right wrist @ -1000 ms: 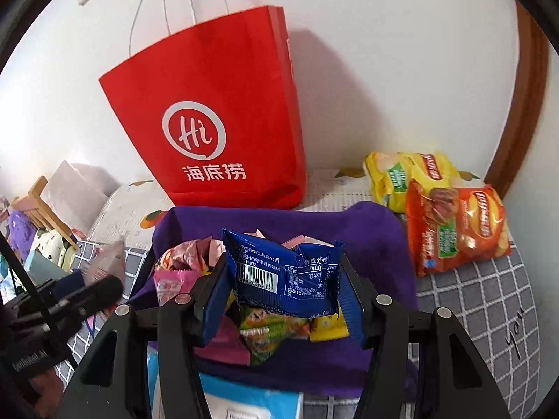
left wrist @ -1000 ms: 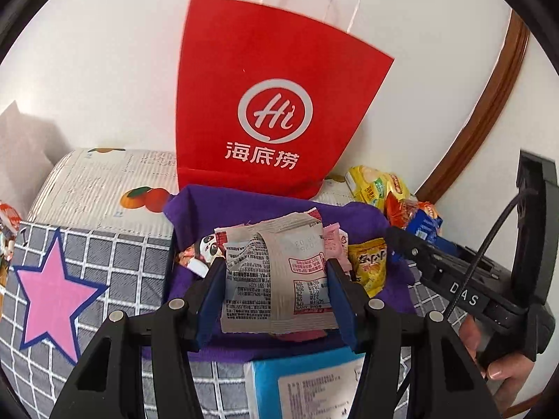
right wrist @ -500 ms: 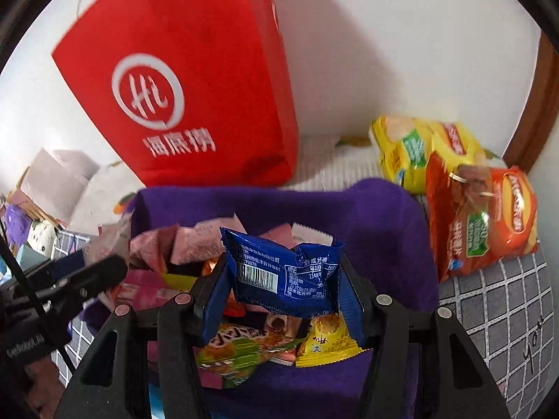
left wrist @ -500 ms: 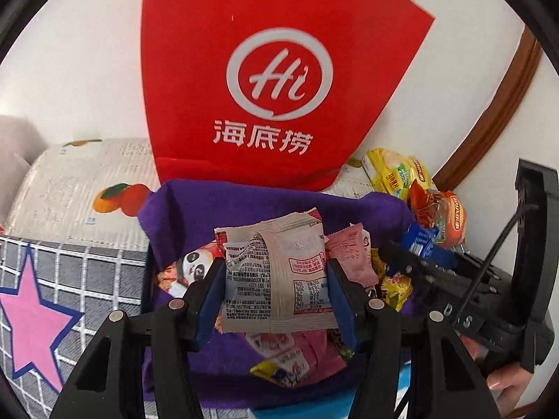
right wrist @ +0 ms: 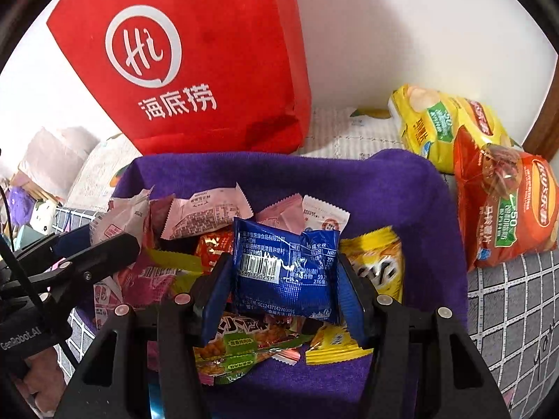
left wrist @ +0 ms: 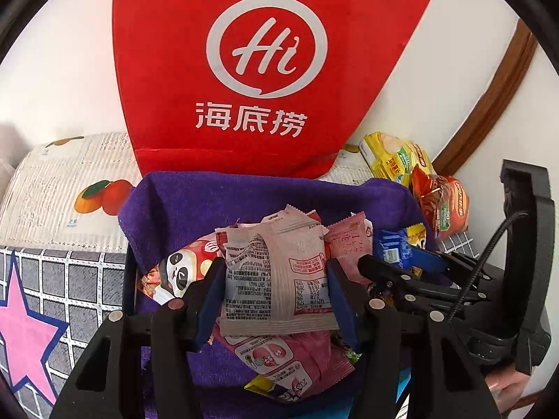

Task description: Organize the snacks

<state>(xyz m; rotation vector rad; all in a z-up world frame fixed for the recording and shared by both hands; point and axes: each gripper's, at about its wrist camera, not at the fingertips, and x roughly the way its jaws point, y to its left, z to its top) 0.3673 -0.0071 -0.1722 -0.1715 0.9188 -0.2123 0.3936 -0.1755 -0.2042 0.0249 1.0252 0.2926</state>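
Two grippers hang over one purple-lined basket (right wrist: 401,188) of snacks, each with a packet pinched between its blue pads. At the far left of the left wrist view lies a grey checked cloth (left wrist: 80,279) with a pink star, and behind it a sheet printed with oranges. Next comes the basket's near-left corner, where a panda packet (left wrist: 178,272) peeks out. The left gripper (left wrist: 276,289) is clamped on a pale grey packet (left wrist: 276,279) (its printed back faces the camera), held just above the pile. Behind the basket a red paper bag (left wrist: 262,70) stands against the white wall. To the right of the grey packet sits a pink packet (left wrist: 349,244), then the right gripper (right wrist: 284,286), whose jaws are closed on a blue packet (right wrist: 286,272) with a barcode, above green, yellow and red wrappers in the basket. A yellow packet (right wrist: 377,262) lies against the basket's right wall. Outside the basket, further right, a yellow chip bag (right wrist: 443,122) and an orange chip bag (right wrist: 506,206) rest on the cloth, touching each other.
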